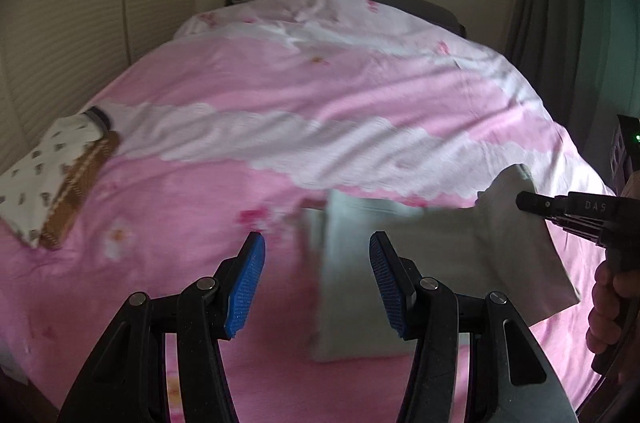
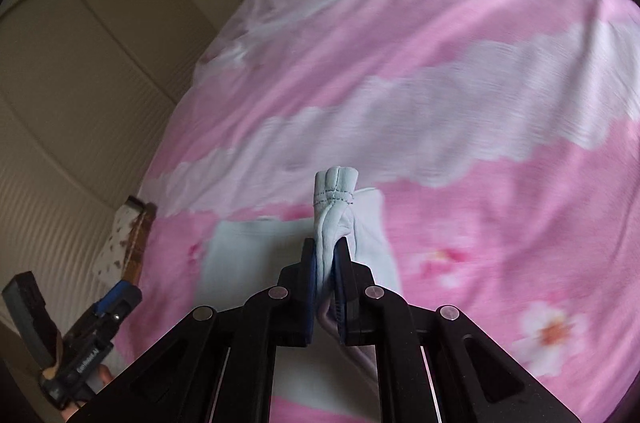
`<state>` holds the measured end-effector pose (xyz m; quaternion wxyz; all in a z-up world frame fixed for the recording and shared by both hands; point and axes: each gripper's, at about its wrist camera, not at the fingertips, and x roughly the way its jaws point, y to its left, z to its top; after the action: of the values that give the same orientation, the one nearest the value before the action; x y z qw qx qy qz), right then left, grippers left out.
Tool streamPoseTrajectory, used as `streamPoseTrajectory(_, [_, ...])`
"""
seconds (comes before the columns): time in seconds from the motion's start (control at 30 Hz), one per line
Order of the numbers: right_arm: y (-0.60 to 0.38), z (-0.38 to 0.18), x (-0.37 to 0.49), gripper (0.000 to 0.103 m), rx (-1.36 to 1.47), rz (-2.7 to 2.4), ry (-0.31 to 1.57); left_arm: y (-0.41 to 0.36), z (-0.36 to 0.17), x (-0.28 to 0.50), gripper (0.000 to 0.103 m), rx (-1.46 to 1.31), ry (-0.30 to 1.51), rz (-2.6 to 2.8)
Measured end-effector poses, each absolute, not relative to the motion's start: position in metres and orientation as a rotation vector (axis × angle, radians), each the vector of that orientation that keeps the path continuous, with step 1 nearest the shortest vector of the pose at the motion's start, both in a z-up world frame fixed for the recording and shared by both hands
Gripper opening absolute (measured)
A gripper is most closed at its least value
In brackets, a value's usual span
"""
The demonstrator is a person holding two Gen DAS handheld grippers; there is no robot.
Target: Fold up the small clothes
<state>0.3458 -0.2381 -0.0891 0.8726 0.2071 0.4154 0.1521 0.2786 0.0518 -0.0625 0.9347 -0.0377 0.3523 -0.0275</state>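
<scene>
A pale grey-blue small garment (image 1: 404, 263) lies on the pink and white bedspread (image 1: 280, 95), partly lifted at its right side. My left gripper (image 1: 316, 279) is open and empty, hovering just above the garment's left edge. My right gripper (image 2: 325, 263) is shut on a bunched hem of the garment (image 2: 334, 199) and holds it up off the bed. The right gripper also shows at the right edge of the left wrist view (image 1: 524, 201). The left gripper shows at the lower left of the right wrist view (image 2: 116, 299).
A folded white patterned garment (image 1: 40, 175) rests on a brown woven item (image 1: 80, 191) at the bed's left edge, also in the right wrist view (image 2: 120, 239). A beige wall (image 1: 60, 23) runs along the left, a grey curtain (image 1: 560, 3) hangs at the right.
</scene>
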Motion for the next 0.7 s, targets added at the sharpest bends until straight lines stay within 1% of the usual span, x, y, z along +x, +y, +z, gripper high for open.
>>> streamPoseTrajectory(0.2, [-0.149,-0.085,0.356,0.009,0.369,0.380,0.913,0.123,-0.053,0.261,0.054,-0.134,0.694,0.007])
streamPoseTrajectory(0.3, [-0.099,-0.096,0.369,0.009,0.338,0.396,0.957,0.156,-0.053,0.254,0.055,-0.165,0.692,0.039])
streamPoseTrajectory(0.43, [-0.046,-0.124,0.392,0.009,0.249,0.361,1.018,0.185,-0.061,0.250,0.055,-0.199,0.701,0.065])
streamPoseTrajectory(0.6, [-0.024,-0.154,0.408,0.010,0.207,0.298,1.103,0.196,-0.074,0.250,0.055,-0.216,0.723,0.058])
streamPoseTrajectory(0.7, [-0.026,-0.150,0.403,0.012,0.191,0.301,1.087,0.190,-0.080,0.251,0.055,-0.218,0.734,0.034])
